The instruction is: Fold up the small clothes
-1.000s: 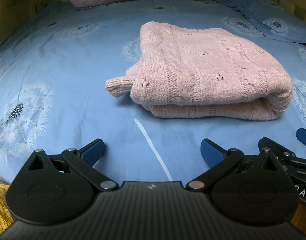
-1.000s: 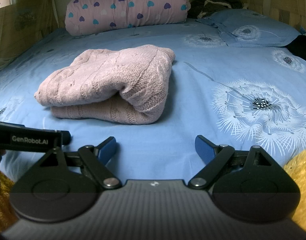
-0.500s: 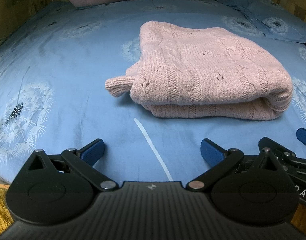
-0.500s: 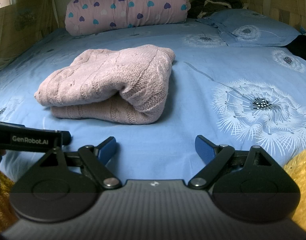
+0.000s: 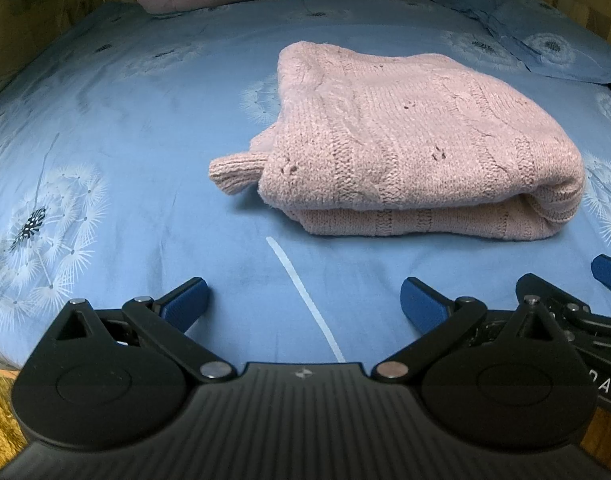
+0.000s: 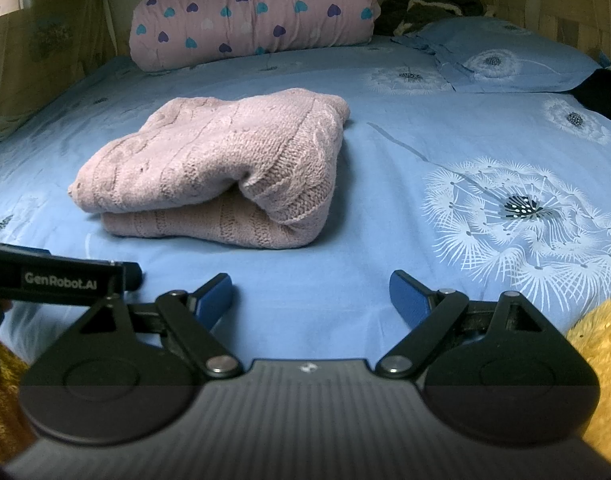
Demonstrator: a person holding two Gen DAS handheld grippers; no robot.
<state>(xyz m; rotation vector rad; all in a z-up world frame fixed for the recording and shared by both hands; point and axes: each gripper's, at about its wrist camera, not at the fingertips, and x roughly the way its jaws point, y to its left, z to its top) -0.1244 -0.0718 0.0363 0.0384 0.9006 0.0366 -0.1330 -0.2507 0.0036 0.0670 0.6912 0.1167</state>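
We see no container here; the bed (image 5: 117, 128) alone carries everything, under a blue sheet printed with white dandelion heads. The pink knitted sweater (image 5: 409, 152) lies folded into a thick bundle near the middle of the bed, a little toward its near edge, with one ribbed cuff (image 5: 233, 170) poking out at the bundle's left side in the left wrist view. In the right wrist view the same sweater (image 6: 225, 168) sits left of centre, its rounded fold facing us.

Our left gripper (image 5: 303, 300) hangs over the near edge with its jaws spread wide and nothing between them; our right gripper (image 6: 309, 294) is likewise spread and empty, just beside it (its blue finger (image 5: 607, 270) shows at the right border of the left view). Both are apart from the sweater.

At the far edge lies a rolled pink quilt (image 6: 249, 16) with coloured hearts, and a blue pillow (image 6: 505, 60) rests at the far right corner, some dark clothing (image 6: 429, 6) behind it. A dark item (image 6: 605, 92) sits at the right edge. A yellow fuzzy fabric (image 6: 601, 344) shows below the near edge.

The strip of sheet between grippers and sweater is bare, as is the wide left side of the bed.
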